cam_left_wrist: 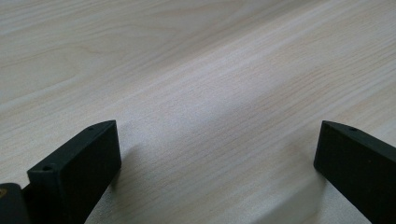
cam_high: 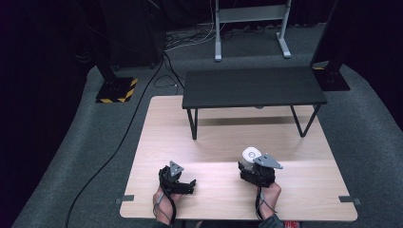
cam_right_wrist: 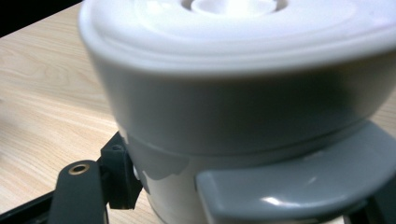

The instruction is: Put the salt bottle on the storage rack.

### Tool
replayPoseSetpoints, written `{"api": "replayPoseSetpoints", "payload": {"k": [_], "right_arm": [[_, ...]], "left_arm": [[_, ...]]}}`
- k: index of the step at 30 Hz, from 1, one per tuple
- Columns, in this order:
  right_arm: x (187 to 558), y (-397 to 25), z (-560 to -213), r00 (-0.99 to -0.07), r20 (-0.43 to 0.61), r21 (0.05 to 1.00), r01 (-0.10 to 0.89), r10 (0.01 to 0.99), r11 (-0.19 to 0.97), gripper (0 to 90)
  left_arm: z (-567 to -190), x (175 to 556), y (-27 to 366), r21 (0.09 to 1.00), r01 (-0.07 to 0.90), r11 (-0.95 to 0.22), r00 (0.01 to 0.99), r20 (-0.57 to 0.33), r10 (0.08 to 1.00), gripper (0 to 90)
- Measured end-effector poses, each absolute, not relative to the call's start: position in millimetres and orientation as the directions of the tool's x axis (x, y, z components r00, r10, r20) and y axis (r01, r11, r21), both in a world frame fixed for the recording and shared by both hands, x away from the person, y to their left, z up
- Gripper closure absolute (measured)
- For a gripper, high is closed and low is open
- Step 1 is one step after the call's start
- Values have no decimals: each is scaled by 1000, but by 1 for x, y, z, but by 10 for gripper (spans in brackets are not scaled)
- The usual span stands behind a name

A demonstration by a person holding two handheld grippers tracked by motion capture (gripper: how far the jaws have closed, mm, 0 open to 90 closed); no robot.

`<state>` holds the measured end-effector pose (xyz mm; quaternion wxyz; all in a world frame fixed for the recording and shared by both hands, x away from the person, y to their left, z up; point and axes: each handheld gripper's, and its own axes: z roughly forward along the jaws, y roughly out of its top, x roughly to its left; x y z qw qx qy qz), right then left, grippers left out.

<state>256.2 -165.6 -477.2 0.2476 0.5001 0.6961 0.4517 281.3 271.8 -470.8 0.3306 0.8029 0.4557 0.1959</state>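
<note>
White round plastic container (cam_right_wrist: 243,93) — smooth, lidded — clamped in right gripper (cam_high: 257,167); left gripper (cam_left_wrist: 217,154) wide.

Pale, matt wood-grain table (cam_left_wrist: 196,70); smooth, glossy white container (cam_right_wrist: 233,93), probably plastic; matt black left claw (cam_left_wrist: 217,154).

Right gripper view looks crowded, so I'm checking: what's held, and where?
The right gripper clamps the white round plastic container by its lower body, below the lid's rim.

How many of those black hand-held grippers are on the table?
2. The left gripper is near the table's front edge, jaws open over bare wood. The right gripper is further right, closed around a white container.
</note>
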Motion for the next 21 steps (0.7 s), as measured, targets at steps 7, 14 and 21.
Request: {"api": "replayPoseSetpoints", "payload": {"k": [7, 14, 21], "right_arm": [[255, -171, -473, -365, 106, 878, 471, 925, 86, 276], [255, -180, -470, -346, 111, 879, 472, 932, 70, 276], [254, -189, -466, -322, 118, 879, 474, 939, 52, 275]], "left_arm": [[-471, 281, 272, 710, 602, -366, 508, 13, 861, 0], [-471, 282, 272, 709, 602, -367, 509, 13, 860, 0], [-471, 282, 272, 710, 601, -367, 510, 13, 860, 0]]}}
